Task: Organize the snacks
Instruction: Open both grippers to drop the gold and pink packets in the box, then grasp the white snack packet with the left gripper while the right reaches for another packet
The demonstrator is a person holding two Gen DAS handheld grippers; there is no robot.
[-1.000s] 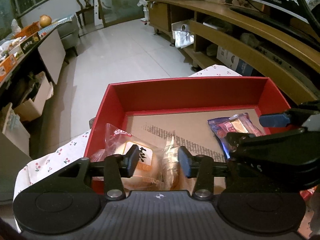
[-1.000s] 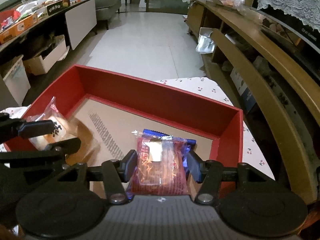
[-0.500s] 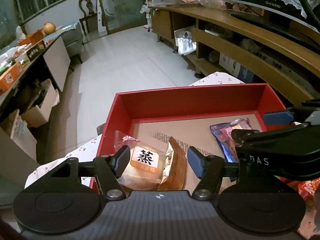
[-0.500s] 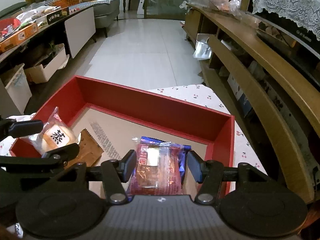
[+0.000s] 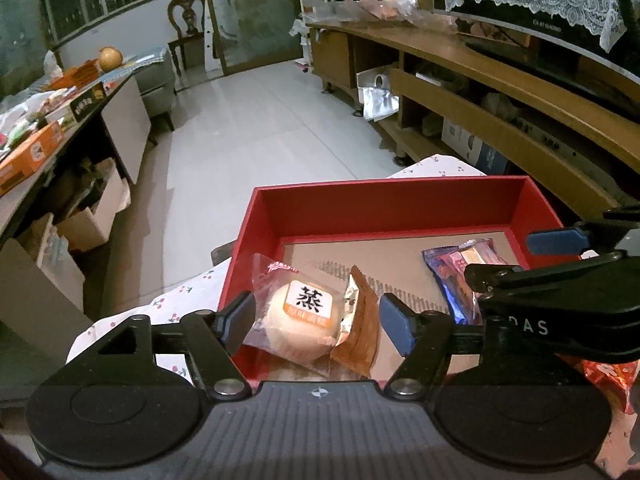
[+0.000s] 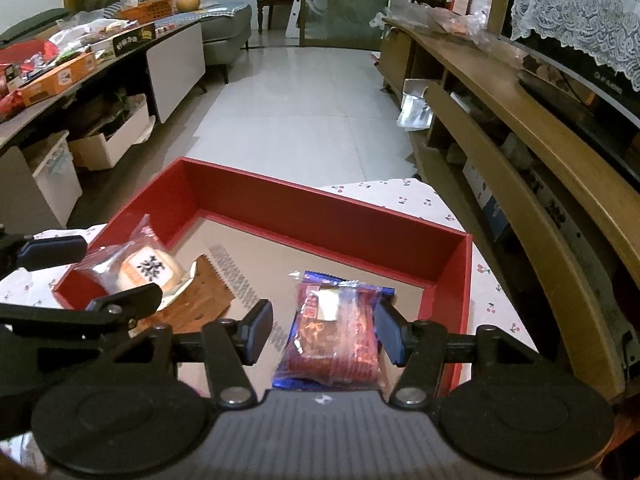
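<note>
Round pale bun in a clear wrapper with a white-and-orange label (image 5: 298, 320) is sitting in the near-left corner of the shallow red cardboard box with a brown floor (image 5: 384, 208), leaning against the left wall. A brown serrated-edge foil packet (image 5: 358, 336) is lying just beside it, touching its right side. The red snack packet in a blue-edged clear wrapper (image 6: 340, 336) is lying flat on the box floor near the right wall, well apart from the bun.

Left gripper (image 5: 318, 322) is hovering at the near edge of the box, jaws spread wide on either side of the bun and brown packet, not pinching either. Right gripper (image 6: 324, 332) is likewise standing wide open around the red packet; cannot tell if the right pad is touching the wrapper.

Box is resting on a white cherry-print tablecloth (image 6: 416, 200). Wooden shelving unit (image 6: 520, 128) is running along the right.
</note>
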